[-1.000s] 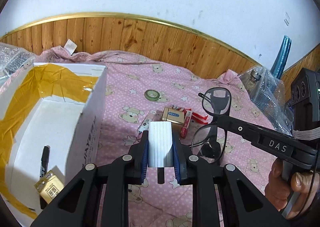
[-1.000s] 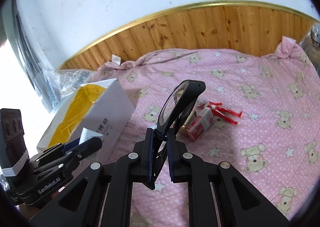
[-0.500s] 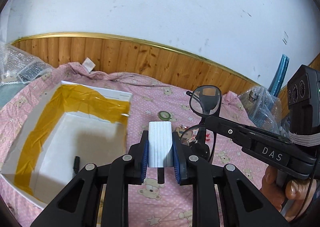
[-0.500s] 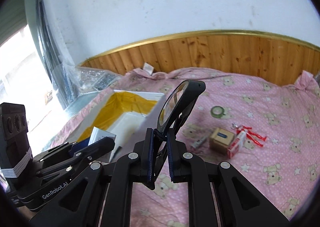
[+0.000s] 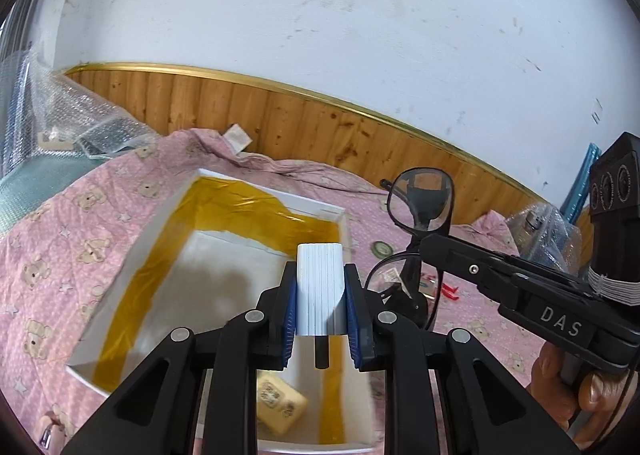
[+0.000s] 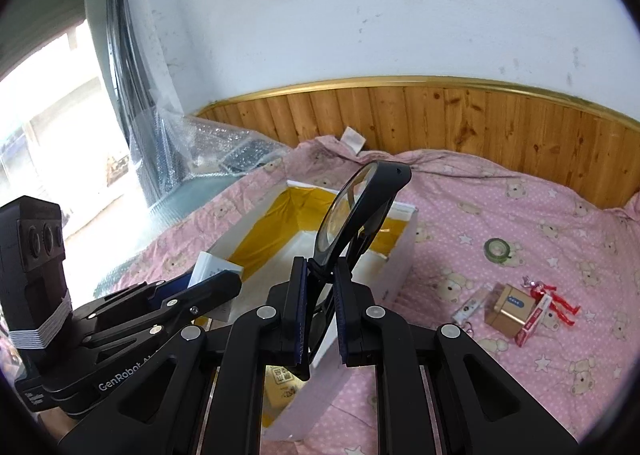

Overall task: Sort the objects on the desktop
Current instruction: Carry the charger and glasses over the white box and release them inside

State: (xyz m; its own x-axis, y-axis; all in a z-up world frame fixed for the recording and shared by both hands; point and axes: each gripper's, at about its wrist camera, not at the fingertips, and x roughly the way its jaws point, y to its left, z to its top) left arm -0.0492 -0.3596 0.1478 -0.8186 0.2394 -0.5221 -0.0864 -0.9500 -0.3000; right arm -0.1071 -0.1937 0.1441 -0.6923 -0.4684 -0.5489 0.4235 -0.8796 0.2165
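Left tongs (image 5: 321, 309) pinching a white ribbed box (image 5: 320, 289) between blue pads, box upright, held above the open white cardboard box (image 5: 132, 255). The cardboard box is lined with yellow tape along its inner walls and sits on the bed with a pink bear-print sheet (image 5: 60, 239). Inside it, at the near end, lies a small yellow packet (image 5: 280, 407) with printed marks; a dark slim item shows just below the held box, partly hidden, kind unclear.

Right tongs (image 6: 320, 307) pinching black-framed eyeglasses (image 6: 356, 215) by the frame, lenses standing upright above the pads. In the left wrist view the eyeglasses (image 5: 420, 211) hang just right of the white ribbed box, near the cardboard box's right wall. A person's hand (image 5: 576, 387) grips the right tool's handle at lower right.

In the right wrist view the left tongs (image 6: 208, 279) sit at lower left over the cardboard box (image 6: 400, 255).

Loose on the sheet, right of the cardboard box and well apart from it: a green tape roll (image 6: 496, 249), a small gold box (image 6: 508, 309), a red-and-white packet (image 6: 534, 319) touching the gold box, a red toy figure (image 6: 556, 297), and a small white flat item (image 6: 472, 307).

Wood panelling (image 6: 440, 123) runs behind the bed; bubble wrap (image 5: 68, 127) is heaped at the far left.
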